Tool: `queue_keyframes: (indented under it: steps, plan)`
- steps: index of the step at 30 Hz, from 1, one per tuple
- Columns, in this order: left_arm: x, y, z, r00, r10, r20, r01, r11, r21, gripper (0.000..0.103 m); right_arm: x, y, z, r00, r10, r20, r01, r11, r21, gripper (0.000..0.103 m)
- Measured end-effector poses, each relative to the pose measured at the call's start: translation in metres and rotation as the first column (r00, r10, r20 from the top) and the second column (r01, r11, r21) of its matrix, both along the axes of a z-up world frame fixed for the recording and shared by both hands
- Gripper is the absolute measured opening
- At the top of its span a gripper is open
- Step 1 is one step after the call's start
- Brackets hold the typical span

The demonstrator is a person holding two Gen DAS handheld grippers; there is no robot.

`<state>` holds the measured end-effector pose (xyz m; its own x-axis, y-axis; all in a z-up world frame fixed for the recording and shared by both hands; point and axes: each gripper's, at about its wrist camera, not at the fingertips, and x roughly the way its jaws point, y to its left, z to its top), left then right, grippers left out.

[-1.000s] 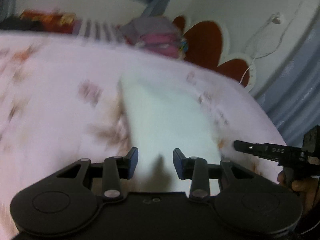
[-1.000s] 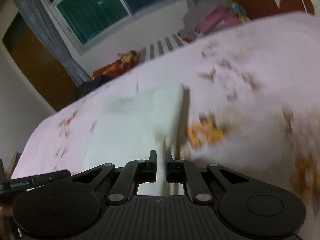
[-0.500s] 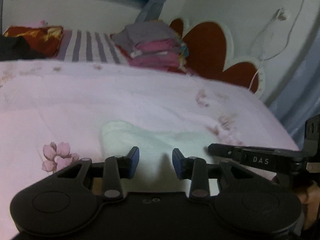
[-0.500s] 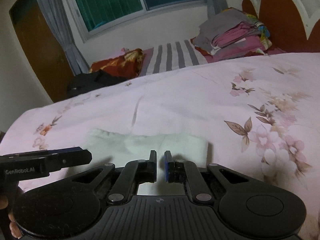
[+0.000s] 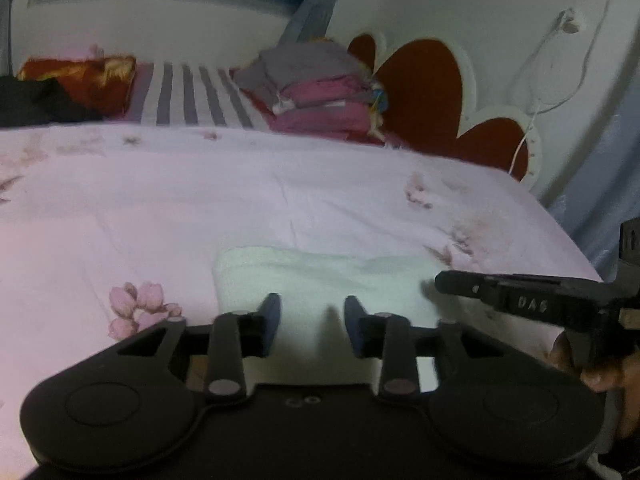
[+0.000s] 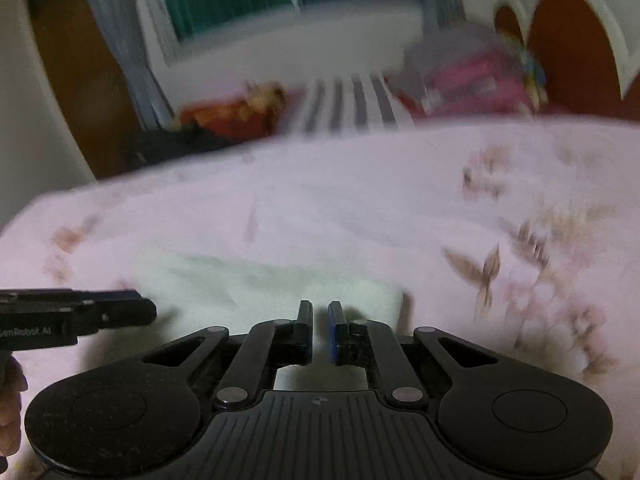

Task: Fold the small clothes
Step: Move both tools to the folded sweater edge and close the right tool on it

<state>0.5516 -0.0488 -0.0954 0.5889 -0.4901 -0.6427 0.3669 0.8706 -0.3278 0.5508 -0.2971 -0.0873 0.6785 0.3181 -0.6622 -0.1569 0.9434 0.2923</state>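
On the bed, the folded cloth lies crosswise; left fingers opening, right fingers closed, empty.

Bed: broad bare sheet ahead and to both sides of the folded white cloth; open passage. Far edge blocked by stacked clothes, striped pillow and headboard. Near side: left claw and right claw flank the cloth, close together.
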Motion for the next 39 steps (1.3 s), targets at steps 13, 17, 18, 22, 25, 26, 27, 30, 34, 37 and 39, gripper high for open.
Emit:
queue_keyframes:
  steps: [13, 17, 18, 22, 25, 26, 27, 30, 34, 37, 39]
  plan:
    - [-0.036, -0.019, -0.001, 0.999, -0.025, 0.023, 0.020, 0.985, 0.173, 0.039, -0.036, 0.033, -0.005, 0.995, 0.098, -0.020, -0.100, 0.989, -0.107, 0.007]
    - [-0.057, 0.002, -0.008, 1.000, 0.026, -0.016, -0.023, 0.991, 0.134, 0.045, -0.058, 0.029, 0.004, 0.987, 0.157, -0.021, -0.158, 0.987, -0.041, 0.007]
    - [-0.058, 0.004, -0.015, 0.999, 0.034, -0.041, -0.029, 0.991, 0.127, 0.047, -0.063, 0.030, 0.001, 0.985, 0.172, -0.028, -0.174, 0.984, -0.043, 0.007]
    - [-0.051, 0.013, -0.028, 0.990, 0.094, -0.109, -0.086, 0.993, 0.080, 0.058, -0.069, 0.035, -0.017, 0.984, 0.165, -0.072, -0.171, 0.982, -0.079, 0.006]
    - [-0.054, 0.013, -0.021, 0.989, 0.102, -0.105, -0.091, 0.990, 0.106, 0.061, -0.071, 0.029, -0.008, 0.988, 0.136, -0.078, -0.140, 0.989, -0.051, 0.007]
    - [-0.057, 0.016, -0.017, 0.989, 0.109, -0.099, -0.099, 0.990, 0.099, 0.066, -0.076, 0.024, -0.002, 0.991, 0.117, -0.058, -0.119, 0.992, -0.034, 0.007]
    - [-0.059, 0.020, -0.015, 0.989, 0.115, -0.095, -0.106, 0.990, 0.092, 0.077, -0.080, 0.015, 0.003, 0.995, 0.089, -0.042, -0.089, 0.996, 0.001, 0.007]
    - [-0.063, 0.031, -0.012, 0.985, 0.134, -0.105, -0.127, 0.990, 0.067, 0.084, -0.085, -0.025, 0.005, 0.996, -0.024, -0.089, 0.037, 0.989, 0.145, 0.058]
    - [-0.060, 0.039, -0.013, 0.976, 0.153, -0.154, -0.157, 0.988, -0.014, 0.079, -0.085, -0.068, -0.003, 0.985, -0.090, -0.149, 0.132, 0.942, 0.308, 0.072]
    - [-0.055, 0.039, -0.018, 0.967, 0.161, -0.198, -0.180, 0.980, -0.081, 0.075, -0.078, -0.078, -0.010, 0.979, -0.083, -0.188, 0.150, 0.915, 0.375, 0.072]
    - [-0.052, 0.038, -0.023, 0.959, 0.177, -0.222, -0.204, 0.973, -0.104, 0.072, -0.073, -0.083, -0.019, 0.972, -0.059, -0.228, 0.157, 0.884, 0.440, 0.072]
